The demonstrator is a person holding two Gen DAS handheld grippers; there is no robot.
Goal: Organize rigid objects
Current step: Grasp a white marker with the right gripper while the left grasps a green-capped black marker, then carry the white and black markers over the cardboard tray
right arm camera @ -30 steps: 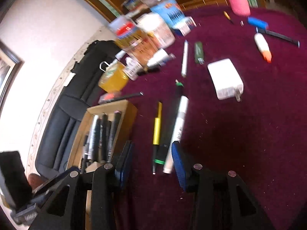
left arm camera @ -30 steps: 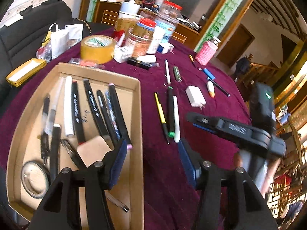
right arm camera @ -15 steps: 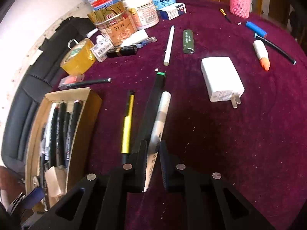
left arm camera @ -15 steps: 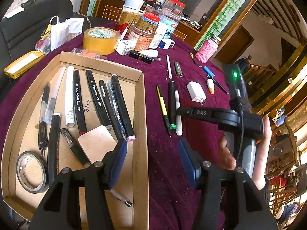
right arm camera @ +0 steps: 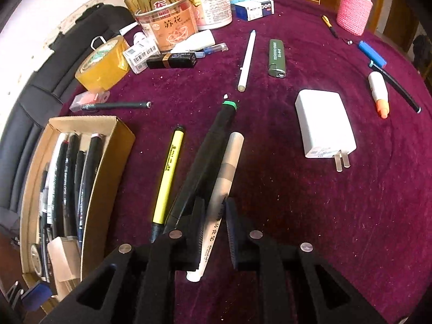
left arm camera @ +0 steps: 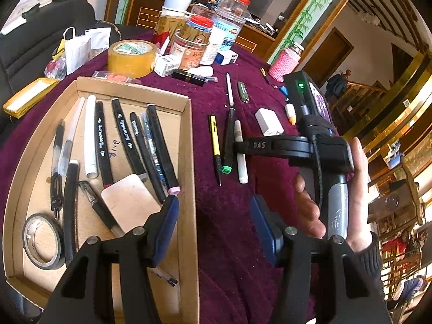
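purple velvet cloth [right arm camera: 310, 216] covers the table, and on it the right gripper [right arm camera: 213, 224] has its jaws nearly together around the near end of a white marker [right arm camera: 224, 186], both pads against it or close to it. the marker lies flat, just beside a black marker with a green cap [right arm camera: 205, 156] and near a yellow pen [right arm camera: 168, 175]. the left gripper [left arm camera: 213, 216] hovers with its jaws wide apart and holding nothing, one finger over the cardboard tray [left arm camera: 189, 162], the other over the cloth. the tray holds a row of pens and markers, a tan card [left arm camera: 129, 202] and a roll of black tape [left arm camera: 41, 240]. a white charger [right arm camera: 322, 124] lies well apart to the right.
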